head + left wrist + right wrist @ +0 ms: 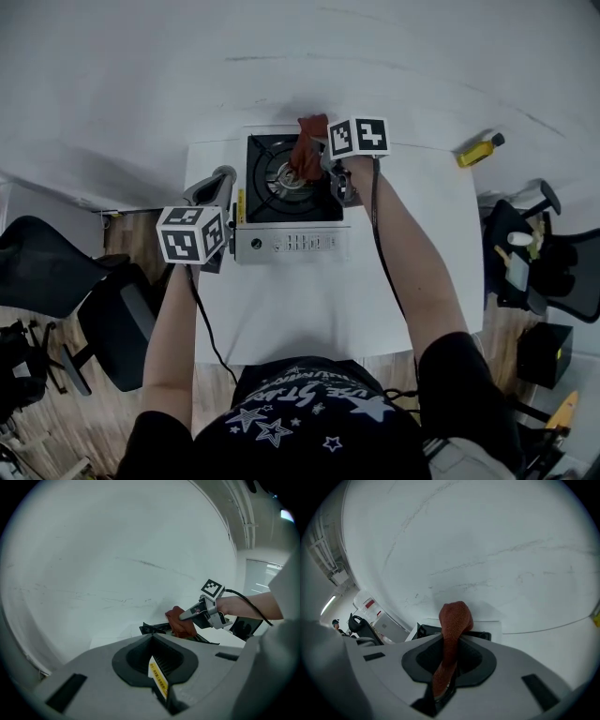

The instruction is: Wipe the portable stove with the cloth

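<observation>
The cloth [452,620] is being pinched in the right gripper's [321,161] jaws, bunching ahead over the portable stove [286,242], itself being clamped by the left gripper's [230,197] jaws. If snagged on the grate [274,178], the cloth could be tugged loose.

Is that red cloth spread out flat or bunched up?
Bunched up: the cloth sticks out as a narrow wad, pinched in the right gripper's jaws, over the stove.

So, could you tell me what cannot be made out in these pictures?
- Burner contact under the cloth: hidden by cloth and right gripper, head view.
- Portable stove front-panel print: too small, head view.
- Yellow label text between the left gripper jaws: too small, left gripper view.
</observation>
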Tool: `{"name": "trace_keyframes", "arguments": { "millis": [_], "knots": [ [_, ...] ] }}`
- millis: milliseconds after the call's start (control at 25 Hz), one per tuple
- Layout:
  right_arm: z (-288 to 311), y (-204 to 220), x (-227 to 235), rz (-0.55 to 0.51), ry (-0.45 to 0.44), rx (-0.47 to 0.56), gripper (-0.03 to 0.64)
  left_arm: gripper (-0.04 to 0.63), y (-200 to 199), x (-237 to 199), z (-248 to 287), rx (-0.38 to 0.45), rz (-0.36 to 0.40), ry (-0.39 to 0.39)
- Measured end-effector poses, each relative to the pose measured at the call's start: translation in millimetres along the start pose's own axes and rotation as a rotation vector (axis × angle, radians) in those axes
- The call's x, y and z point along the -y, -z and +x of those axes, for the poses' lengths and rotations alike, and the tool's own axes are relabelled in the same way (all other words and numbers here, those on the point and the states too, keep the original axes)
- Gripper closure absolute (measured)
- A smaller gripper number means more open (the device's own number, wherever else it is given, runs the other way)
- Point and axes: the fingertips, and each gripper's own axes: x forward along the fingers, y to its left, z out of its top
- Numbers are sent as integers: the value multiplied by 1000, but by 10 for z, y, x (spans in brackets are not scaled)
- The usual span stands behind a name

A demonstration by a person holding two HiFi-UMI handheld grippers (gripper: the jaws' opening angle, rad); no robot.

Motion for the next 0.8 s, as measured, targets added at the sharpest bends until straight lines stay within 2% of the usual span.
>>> {"name": "trace_keyframes", "arguments": {
  "millis": [200, 520, 640, 800],
  "knots": [
    [-192, 16, 264, 64, 3, 34, 554, 589, -47, 179, 152, -8, 10, 20],
    [-415, 156, 570, 108, 39, 40, 554, 589, -39, 510, 321, -36, 61, 77],
    [-474, 202, 609, 144, 37, 38, 554, 589, -65, 520, 324, -28, 73, 71],
    [-582, 144, 469, 130, 21, 53, 554, 589, -121, 390, 200, -6, 63, 49]
  ]
}}
